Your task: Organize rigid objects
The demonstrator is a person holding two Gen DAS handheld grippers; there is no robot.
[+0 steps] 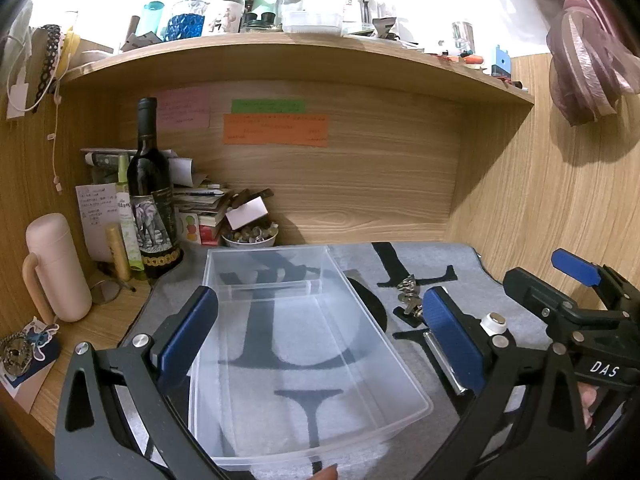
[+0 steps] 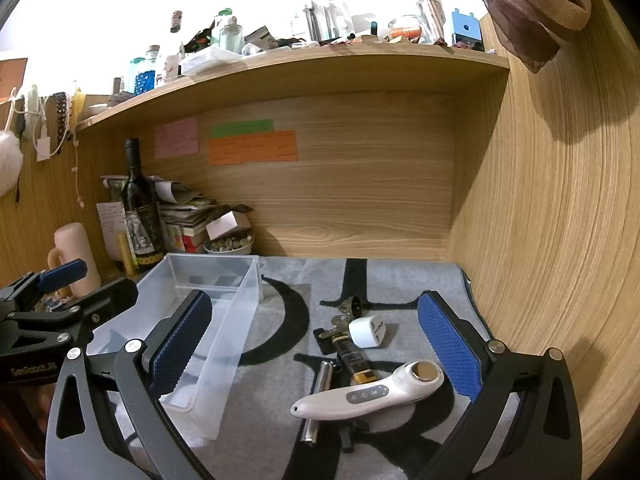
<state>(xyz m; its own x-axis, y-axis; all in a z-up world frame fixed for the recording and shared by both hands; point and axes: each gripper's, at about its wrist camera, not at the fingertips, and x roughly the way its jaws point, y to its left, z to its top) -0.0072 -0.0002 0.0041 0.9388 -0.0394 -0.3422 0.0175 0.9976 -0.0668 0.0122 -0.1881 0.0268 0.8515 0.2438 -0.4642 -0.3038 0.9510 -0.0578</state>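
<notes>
An empty clear plastic box lies on the grey mat, and my left gripper hangs open over it with a finger on each side. In the right wrist view the box sits left of a small heap of objects. The heap holds a white handheld device, a white plug adapter, a bunch of keys, a black-and-gold tube and a silver cylinder. My right gripper stands open above the heap, holding nothing. The keys also show in the left wrist view.
A wine bottle, a pink flask, a bowl of pebbles and stacked books crowd the back left corner. A wooden wall closes the right side, and a cluttered shelf runs overhead.
</notes>
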